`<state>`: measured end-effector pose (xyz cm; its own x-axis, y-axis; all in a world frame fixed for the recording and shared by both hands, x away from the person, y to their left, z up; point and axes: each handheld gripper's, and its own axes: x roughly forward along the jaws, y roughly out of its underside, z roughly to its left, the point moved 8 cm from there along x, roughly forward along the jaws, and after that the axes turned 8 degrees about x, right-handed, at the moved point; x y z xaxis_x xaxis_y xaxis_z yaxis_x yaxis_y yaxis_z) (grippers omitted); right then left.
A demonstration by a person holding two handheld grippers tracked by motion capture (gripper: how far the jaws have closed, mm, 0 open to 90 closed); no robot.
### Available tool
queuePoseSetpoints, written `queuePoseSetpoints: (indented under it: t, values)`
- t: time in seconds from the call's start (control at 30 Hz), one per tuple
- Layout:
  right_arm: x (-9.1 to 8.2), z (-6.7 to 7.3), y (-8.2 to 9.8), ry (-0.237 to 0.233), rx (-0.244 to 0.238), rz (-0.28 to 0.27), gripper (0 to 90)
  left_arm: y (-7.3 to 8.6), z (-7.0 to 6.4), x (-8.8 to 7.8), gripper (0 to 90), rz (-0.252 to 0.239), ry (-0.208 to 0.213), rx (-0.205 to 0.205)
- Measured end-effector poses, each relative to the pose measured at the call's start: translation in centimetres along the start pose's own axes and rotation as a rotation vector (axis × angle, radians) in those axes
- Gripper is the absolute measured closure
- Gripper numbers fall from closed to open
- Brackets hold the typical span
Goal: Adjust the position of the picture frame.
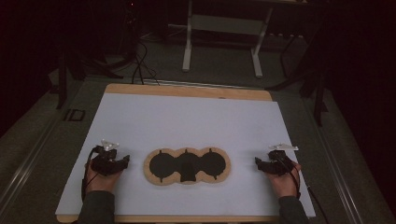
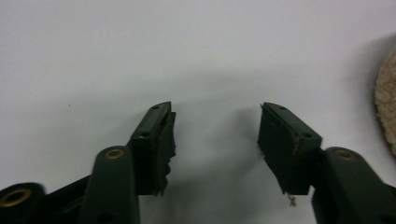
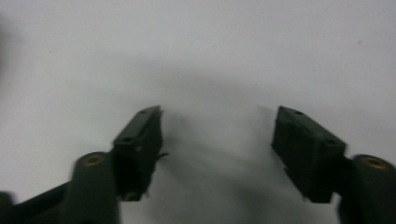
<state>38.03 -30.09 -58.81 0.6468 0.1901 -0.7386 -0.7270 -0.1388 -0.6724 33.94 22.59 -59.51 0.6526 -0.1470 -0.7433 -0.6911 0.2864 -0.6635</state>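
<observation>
The flat wooden board with three round black recesses joined in a row (image 1: 187,166) lies on the white sheet of the desk (image 1: 187,116), near the front edge and midway between the two hands. A small dark piece (image 1: 187,169) seems to stand in its middle recess, though what it is cannot be told. I judge that the step in hand is the approach to this board, so each hand should come inward slowly and low, with the fingers kept level with the board's edge, and close only when the pads are on both sides of the part that is wanted. The left gripper (image 1: 111,161) rests on the sheet at the left of the board, near but apart from it; its fingers (image 2: 156,140) stand wide and hold nothing, and the rough wooden rim shows at the right edge of the left gripper view. The right gripper (image 1: 275,162) rests at the right, a little farther from the board; its fingers (image 3: 140,140) also stand wide apart, with bare white sheet between them.
</observation>
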Motion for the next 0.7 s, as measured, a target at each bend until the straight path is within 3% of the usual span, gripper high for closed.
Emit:
queuePoseSetpoints:
  t: [0.1, 0.2, 0.3, 0.53, 0.7]
  values:
    - [-0.6, 0.2, -0.4, -0.016, -0.009, -0.035, 39.7, -0.1, -0.4, -0.5, 48.2, -0.026, 0.022, 0.002]
    - [-1.2, 0.6, -0.6, -0.026, -0.035, -0.059, 44.6, -0.6, -0.6, -1.3, 51.2, -0.090, 0.055, -0.009]
    - [-1.3, 1.1, -0.6, -0.048, -0.047, -0.063, 45.4, -0.8, -0.9, -1.8, 55.9, -0.125, 0.108, -0.013]
    - [-1.8, 2.6, -0.7, -0.116, -0.046, -0.071, 47.2, -1.4, -2.8, -2.7, 62.8, -0.163, 0.205, 0.063]
    - [-2.2, 3.9, -0.8, -0.171, -0.061, -0.078, 50.6, -1.5, -4.2, -3.3, 61.3, -0.179, 0.258, 0.105]
